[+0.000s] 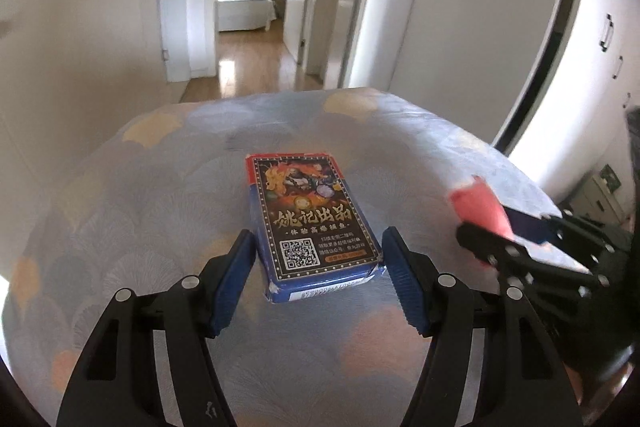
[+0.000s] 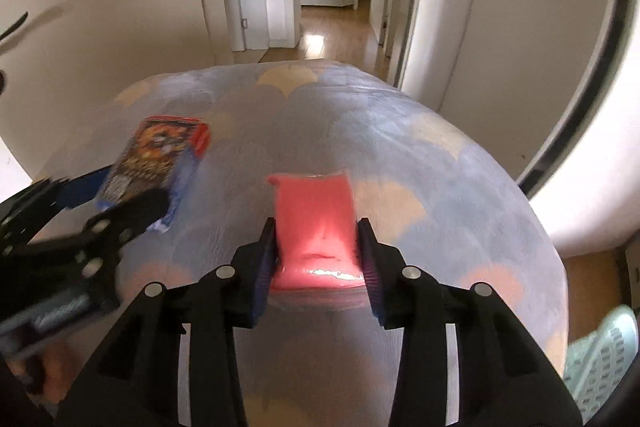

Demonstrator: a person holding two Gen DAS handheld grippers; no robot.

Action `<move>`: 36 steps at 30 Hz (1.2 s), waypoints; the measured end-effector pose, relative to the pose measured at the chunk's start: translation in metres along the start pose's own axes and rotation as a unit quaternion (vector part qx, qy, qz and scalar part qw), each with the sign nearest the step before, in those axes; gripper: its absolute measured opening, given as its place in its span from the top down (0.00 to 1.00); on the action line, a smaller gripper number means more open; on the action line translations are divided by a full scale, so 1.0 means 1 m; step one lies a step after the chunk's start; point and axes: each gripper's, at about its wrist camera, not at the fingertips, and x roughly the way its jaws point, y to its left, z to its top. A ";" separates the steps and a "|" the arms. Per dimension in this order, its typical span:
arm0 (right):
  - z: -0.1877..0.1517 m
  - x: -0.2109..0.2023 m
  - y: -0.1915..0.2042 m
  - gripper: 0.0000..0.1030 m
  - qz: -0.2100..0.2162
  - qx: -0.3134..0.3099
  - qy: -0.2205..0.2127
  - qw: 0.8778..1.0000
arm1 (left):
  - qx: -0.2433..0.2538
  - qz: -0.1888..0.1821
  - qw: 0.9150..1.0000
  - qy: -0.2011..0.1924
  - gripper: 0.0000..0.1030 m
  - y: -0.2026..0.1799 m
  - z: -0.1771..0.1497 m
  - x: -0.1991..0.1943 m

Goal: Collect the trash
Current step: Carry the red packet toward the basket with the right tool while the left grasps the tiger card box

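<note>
A blue and red playing-card box (image 1: 310,223) lies flat on the round table with a patterned blue cloth (image 1: 140,195). My left gripper (image 1: 318,263) is open, its blue pads either side of the box's near end, close to its sides. The box also shows in the right wrist view (image 2: 160,155), with the left gripper (image 2: 116,203) around it. My right gripper (image 2: 318,259) is shut on a pink wrapper (image 2: 316,219) and holds it just above the cloth. In the left wrist view the right gripper (image 1: 496,231) and the wrapper (image 1: 480,207) are at the right.
The cloth-covered table (image 2: 460,187) ends in a curved far edge. Beyond it a wooden-floored hallway (image 1: 248,67) leads to a room with a white bed. A pale green mesh basket (image 2: 600,359) sits low at the right. White cabinets (image 1: 592,67) stand to the right.
</note>
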 end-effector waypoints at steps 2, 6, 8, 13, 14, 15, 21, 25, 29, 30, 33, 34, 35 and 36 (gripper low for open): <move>-0.010 -0.020 -0.006 0.65 -0.011 0.008 -0.009 1.000 | 0.004 -0.013 1.000 -0.006 0.39 -0.010 0.000 -0.006; -0.027 -0.064 -0.026 0.65 -0.043 0.035 -0.029 0.998 | 0.031 -0.044 0.998 -0.027 0.40 -0.039 0.004 -0.029; -0.038 -0.090 -0.041 0.64 -0.056 0.061 -0.046 0.996 | 0.044 -0.064 0.996 -0.035 0.40 -0.054 0.005 -0.042; -0.059 -0.149 -0.078 0.64 -0.087 0.123 -0.080 0.985 | 0.092 -0.106 0.989 -0.051 0.82 -0.101 0.003 -0.076; -0.065 -0.163 -0.086 0.64 -0.094 0.137 -0.090 0.982 | 0.099 -0.117 0.987 -0.052 0.82 -0.110 0.002 -0.081; -0.069 -0.173 -0.092 0.64 -0.099 0.147 -0.097 0.979 | 0.103 -0.128 0.985 -0.051 0.82 -0.120 0.001 -0.084; -0.101 -0.213 -0.129 0.64 -0.121 0.192 -0.111 0.968 | 0.140 -0.168 0.975 -0.030 0.82 -0.164 -0.012 -0.086; -0.123 -0.225 -0.144 0.64 -0.129 0.211 -0.112 0.962 | 0.114 -0.182 0.977 -0.008 0.61 -0.142 -0.014 -0.083; -0.145 -0.230 -0.164 0.64 -0.107 0.248 -0.111 0.957 | 0.069 -0.157 0.985 0.005 0.25 -0.095 -0.017 -0.078; -0.147 -0.231 -0.167 0.64 -0.107 0.254 -0.110 0.955 | 0.063 -0.158 0.985 0.017 0.25 -0.087 -0.020 -0.076; -0.156 -0.229 -0.171 0.64 -0.100 0.264 -0.109 0.953 | 0.084 -0.160 0.983 0.044 0.22 -0.080 -0.038 -0.066; -0.158 -0.229 -0.169 0.64 -0.097 0.267 -0.109 0.953 | 0.093 -0.154 0.982 0.058 0.22 -0.081 -0.044 -0.061; -0.159 -0.228 -0.168 0.64 -0.095 0.270 -0.107 0.952 | 0.102 -0.147 0.981 0.076 0.22 -0.083 -0.050 -0.054; -0.159 -0.227 -0.168 0.64 -0.094 0.271 -0.106 0.952 | 0.106 -0.141 0.980 0.091 0.22 -0.084 -0.057 -0.047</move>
